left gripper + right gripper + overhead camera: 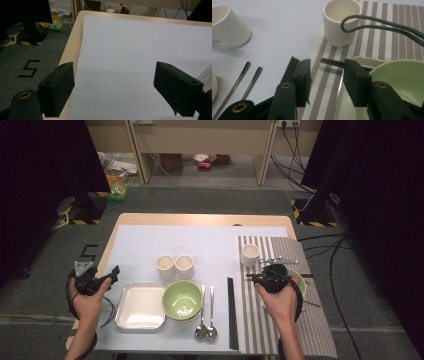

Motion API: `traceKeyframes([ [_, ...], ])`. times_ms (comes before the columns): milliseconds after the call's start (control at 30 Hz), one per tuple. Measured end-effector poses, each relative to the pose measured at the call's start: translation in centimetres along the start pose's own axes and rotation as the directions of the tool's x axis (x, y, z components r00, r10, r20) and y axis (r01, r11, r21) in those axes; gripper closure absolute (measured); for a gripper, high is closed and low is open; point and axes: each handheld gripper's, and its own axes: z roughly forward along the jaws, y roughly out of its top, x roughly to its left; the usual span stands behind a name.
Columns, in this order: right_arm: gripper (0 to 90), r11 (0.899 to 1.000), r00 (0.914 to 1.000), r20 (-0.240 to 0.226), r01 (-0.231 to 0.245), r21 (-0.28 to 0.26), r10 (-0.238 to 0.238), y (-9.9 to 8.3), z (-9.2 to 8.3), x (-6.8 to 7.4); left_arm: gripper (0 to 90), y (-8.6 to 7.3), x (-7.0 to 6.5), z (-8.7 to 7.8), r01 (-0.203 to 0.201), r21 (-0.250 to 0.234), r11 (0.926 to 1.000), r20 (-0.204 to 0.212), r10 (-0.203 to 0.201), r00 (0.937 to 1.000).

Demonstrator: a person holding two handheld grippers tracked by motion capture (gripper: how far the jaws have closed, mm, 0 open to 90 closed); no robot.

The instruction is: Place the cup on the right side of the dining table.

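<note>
While the person's left hand (86,292) holds the left gripper (116,270) at the left edge of the wooden table (200,219), its jaws stand wide apart over the bare white sheet (140,50) with nothing between them. The right gripper (250,276) sits above the striped placemat (320,330), its jaws also released and empty, spread over the mat's brown and white stripes. In the right gripper view a green bowl (402,77) lies just beside the right jaw, resting on a metal tray (367,60), and a pair of black chopsticks (332,62) reaches across the mat toward that tray. A white cup (340,22) stands upright at the mat's far left corner, with the gripper's cable (382,23) looping in front of it. On the white sheet, two more cups (175,266) stand side by side; nearer the person lie a square metal tray (141,306), stacked green bowls (182,300) touching it, two spoons (206,312) and a bundle of chopsticks (231,312)
</note>
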Motion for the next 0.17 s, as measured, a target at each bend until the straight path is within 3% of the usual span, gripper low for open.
traceKeyframes([
  [167, 56.0, 1.000, 1.0000, 0.000, 0.005, -0.011, -0.005, 0.16, -0.45, 0.10, 15.9, 0.36, -0.24, -0.11, 0.002, -0.011, 0.9999, 0.010, -0.002, 0.9999],
])
